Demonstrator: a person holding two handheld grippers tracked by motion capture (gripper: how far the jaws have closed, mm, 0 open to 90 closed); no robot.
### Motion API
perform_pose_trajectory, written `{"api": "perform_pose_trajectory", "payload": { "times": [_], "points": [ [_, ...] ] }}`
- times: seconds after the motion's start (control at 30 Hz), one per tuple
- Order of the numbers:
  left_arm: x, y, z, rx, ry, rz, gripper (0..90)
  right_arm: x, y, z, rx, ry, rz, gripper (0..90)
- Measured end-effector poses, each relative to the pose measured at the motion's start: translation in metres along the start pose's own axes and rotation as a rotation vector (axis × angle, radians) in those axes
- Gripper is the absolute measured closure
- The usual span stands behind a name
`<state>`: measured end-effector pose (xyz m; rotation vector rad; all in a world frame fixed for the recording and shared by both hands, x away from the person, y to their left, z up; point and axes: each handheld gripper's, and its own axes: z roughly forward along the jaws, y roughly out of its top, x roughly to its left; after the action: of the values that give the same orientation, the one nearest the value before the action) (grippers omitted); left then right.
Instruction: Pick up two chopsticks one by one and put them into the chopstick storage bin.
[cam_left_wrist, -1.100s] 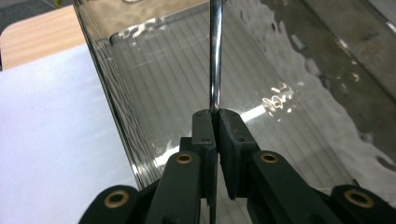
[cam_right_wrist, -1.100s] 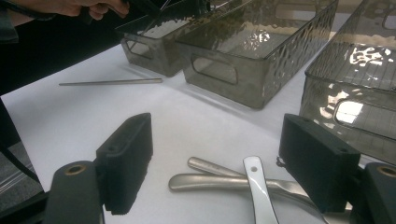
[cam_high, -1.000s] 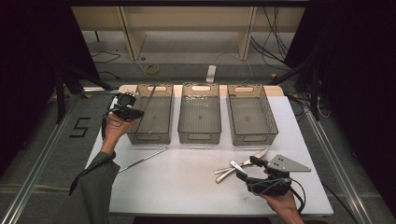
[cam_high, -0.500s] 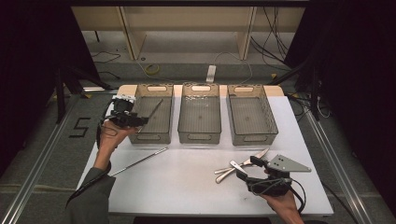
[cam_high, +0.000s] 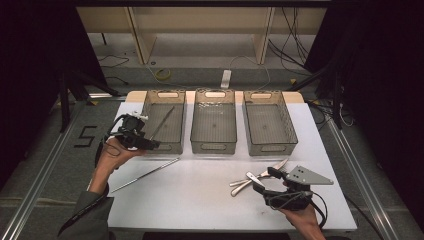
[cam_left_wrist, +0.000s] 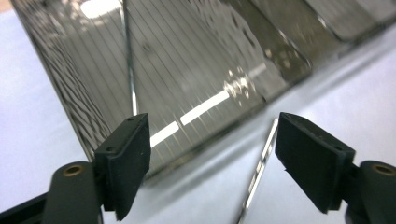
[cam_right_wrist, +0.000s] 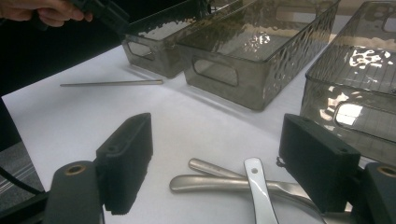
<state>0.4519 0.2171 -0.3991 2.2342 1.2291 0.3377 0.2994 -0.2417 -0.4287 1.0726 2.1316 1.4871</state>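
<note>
Left gripper (cam_high: 150, 142) held at the front-left corner of the left bin (cam_high: 162, 137), wrist cocked — jaws just opened, nothing between them, chopstick (cam_high: 162, 121) lying slantwise inside that bin, second chopstick (cam_high: 145, 174) on the table just before it, right gripper (cam_high: 264, 178) well off to the bin's right, low, jaws wide over the cutlery (cam_high: 257, 178) — empty.

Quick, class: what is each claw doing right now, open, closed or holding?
Left claw: open, jaws just opened, nothing between them.
Right claw: open, holding nothing.
</note>
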Motion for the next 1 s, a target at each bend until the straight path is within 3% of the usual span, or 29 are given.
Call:
{"api": "perform_pose_trajectory", "payload": {
  "times": [0.47,0.63,1.0],
  "points": [
    [-0.012,-0.017,0.0,0.145,-0.015,0.056,25.4,0.0,0.0,0.001,0.006,0.002,0.001,26.8],
    [-0.012,-0.022,0.003,0.181,-0.026,0.058,24.9,0.0,0.0,0.001,0.006,0.003,0.003,26.8],
    [-0.008,-0.034,0.009,0.241,-0.009,0.046,20.0,0.0,-0.001,0.001,0.008,0.007,0.008,26.8]
  ]
}}
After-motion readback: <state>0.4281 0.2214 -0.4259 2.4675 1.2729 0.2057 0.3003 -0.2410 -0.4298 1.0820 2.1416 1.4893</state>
